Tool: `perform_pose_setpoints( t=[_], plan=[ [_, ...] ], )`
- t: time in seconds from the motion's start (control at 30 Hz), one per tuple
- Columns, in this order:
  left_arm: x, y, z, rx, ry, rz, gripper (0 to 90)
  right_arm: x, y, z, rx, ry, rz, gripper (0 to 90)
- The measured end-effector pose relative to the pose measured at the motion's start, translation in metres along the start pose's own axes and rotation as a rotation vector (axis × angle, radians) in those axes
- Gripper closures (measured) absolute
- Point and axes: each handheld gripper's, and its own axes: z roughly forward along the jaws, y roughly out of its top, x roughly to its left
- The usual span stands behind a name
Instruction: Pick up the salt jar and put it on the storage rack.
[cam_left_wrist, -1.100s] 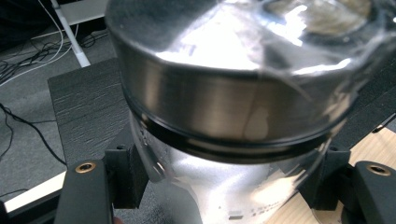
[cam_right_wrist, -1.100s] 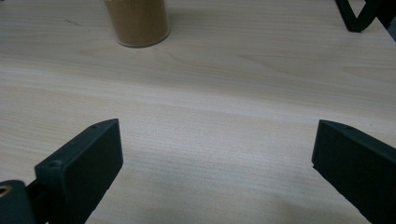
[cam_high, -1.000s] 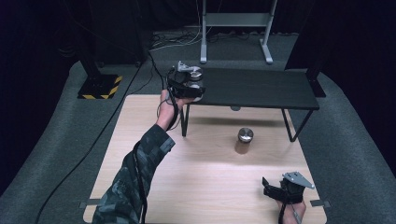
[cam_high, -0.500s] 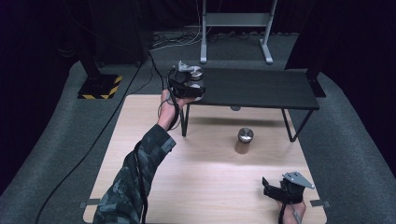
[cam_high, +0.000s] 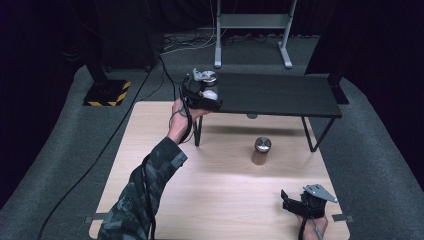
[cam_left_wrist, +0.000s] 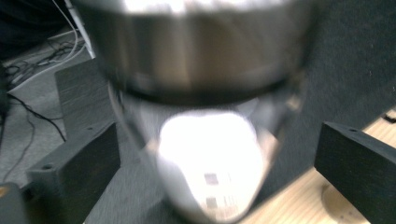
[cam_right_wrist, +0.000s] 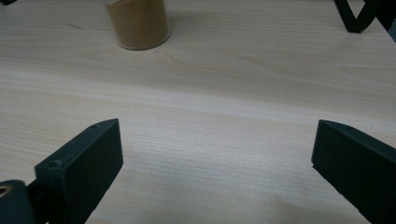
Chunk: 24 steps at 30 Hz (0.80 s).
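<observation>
A: Start at the left. What is the left gripper (cam_high: 206, 92) doing?

B: It is raised at the left end of the black shelf (cam_high: 280, 95), about 11 o'clock on the wooden table (cam_high: 150, 150). In the left gripper view its two blocky matte-black jaws stand wide, and they have just been opening. A shiny jar (cam_left_wrist: 205, 116) sits between them without either pad pressing on it — so, released.

A: Describe that jar.

B: It is blurred. There is a brushed-metal lid band on top, a dark ring under it, and a rounded clear body with a bright white glare. It stands on the dark, grainy shelf top.

A: And moving right?

B: Near the table's middle, toward 1 o'clock, stands a second jar (cam_high: 261, 151). It is cylindrical with a round silver lid and brownish contents. In the right gripper view its glass base shows fine tan powder (cam_right_wrist: 137, 21), sitting on pale, straight-grained wood.

A: The shelf itself?

B: A flat rectangular board on thin black legs, spanning the table's far edge.

A: The right gripper (cam_high: 300, 202)?

B: Low at 5 o'clock, a grey three-cornered plate on top. Its jaws are spread with only bare wood between them — gripping nothing, well apart from the powder jar.
</observation>
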Motion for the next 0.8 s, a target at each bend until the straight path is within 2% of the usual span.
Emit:
perform_pose_setpoints(
  t=[0.23,0.3,0.33,0.43,0.57,0.63,0.73,0.77,0.8],
  plan=[
    [-0.005,-0.024,-0.024,-0.004,0.025,0.032,0.0,0.0,0.0,0.0,0.001,-0.002,-0.001,0.9],
    [-0.007,-0.035,-0.033,0.006,0.034,0.05,0.0,0.001,0.001,0.0,0.004,-0.004,-0.004,0.8],
    [-0.01,-0.046,-0.037,0.011,0.049,0.069,0.0,0.001,0.001,0.0,0.004,-0.004,-0.004,0.8],
    [-0.017,-0.069,-0.044,0.058,0.088,0.105,0.0,0.0,0.0,0.0,0.0,-0.002,0.0,0.9],
    [-0.013,-0.109,-0.053,0.114,0.105,0.081,0.0,0.001,0.001,0.001,0.007,-0.005,-0.006,0.9],
    [-0.01,-0.123,-0.055,0.137,0.107,0.068,0.0,0.001,0.001,0.001,0.007,-0.005,-0.005,0.9],
    [-0.005,-0.147,-0.06,0.158,0.11,0.038,0.0,0.002,0.002,0.001,0.01,-0.007,-0.008,0.8],
    [-0.003,-0.161,-0.061,0.179,0.113,0.022,0.0,0.002,0.002,0.001,0.01,-0.009,-0.009,0.9],
    [-0.003,-0.161,-0.061,0.179,0.113,0.022,0.0,0.002,0.002,0.001,0.01,-0.009,-0.009,0.9]
  ],
)
